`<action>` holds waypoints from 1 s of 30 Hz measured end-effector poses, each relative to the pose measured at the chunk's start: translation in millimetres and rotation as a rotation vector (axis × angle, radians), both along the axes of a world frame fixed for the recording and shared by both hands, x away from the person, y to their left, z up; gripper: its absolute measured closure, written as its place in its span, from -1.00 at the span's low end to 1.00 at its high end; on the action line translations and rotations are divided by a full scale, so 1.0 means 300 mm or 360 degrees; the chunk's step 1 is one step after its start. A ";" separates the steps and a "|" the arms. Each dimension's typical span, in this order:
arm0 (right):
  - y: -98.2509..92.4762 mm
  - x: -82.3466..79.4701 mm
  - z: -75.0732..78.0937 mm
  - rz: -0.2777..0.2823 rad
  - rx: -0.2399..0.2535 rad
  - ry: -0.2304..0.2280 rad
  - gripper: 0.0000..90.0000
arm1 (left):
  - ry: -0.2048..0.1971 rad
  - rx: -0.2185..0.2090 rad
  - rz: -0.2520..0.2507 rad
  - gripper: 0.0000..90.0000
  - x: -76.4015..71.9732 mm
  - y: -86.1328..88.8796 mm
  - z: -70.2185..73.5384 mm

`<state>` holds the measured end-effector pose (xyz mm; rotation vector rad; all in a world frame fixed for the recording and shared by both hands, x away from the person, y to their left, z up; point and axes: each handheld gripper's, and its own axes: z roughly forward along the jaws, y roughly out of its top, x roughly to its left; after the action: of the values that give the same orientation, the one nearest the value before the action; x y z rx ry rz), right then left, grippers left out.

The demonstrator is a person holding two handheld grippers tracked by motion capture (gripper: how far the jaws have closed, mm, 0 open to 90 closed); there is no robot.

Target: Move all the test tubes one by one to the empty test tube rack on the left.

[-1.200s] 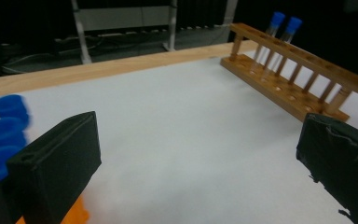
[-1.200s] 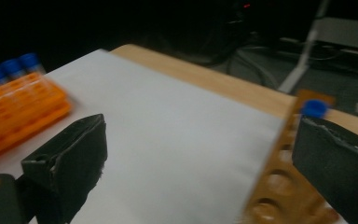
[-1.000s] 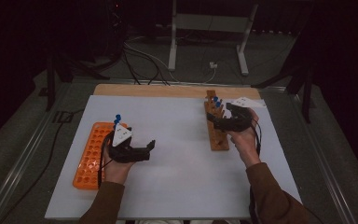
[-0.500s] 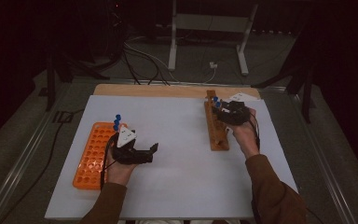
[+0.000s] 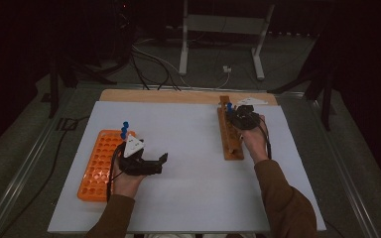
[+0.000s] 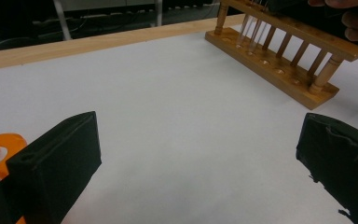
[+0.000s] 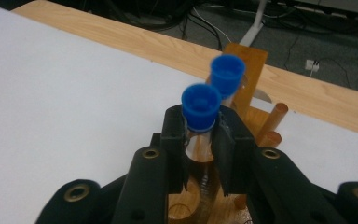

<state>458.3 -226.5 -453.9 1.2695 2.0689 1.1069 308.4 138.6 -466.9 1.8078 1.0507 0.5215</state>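
Right tool [image 7: 199, 140] has just closed on a blue-capped tube [image 7: 198, 106] in the wooden rack [image 5: 229, 136]; a tilted lift could jam it. Left tool [image 6: 200, 158] stands wide, at the rack's 8 o'clock.

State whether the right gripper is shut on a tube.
Shut: the right gripper clamps the near blue-capped tube standing in the wooden rack.

Two racks [image 5: 98, 163] [image 5: 226, 136], four blue-capped tubes [image 7: 199, 108] [image 7: 227, 74] [image 5: 125, 124] [image 5: 123, 133].
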 end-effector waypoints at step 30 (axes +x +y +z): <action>0.001 -0.034 0.048 -0.0054 0.0045 -0.0106 0.71 | 0.0022 -0.0018 -0.0006 -0.98 0.004 0.000 -0.009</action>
<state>448.2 -226.2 -439.3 1.2595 1.9827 1.1513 309.5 138.5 -469.6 1.8056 1.0573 0.5004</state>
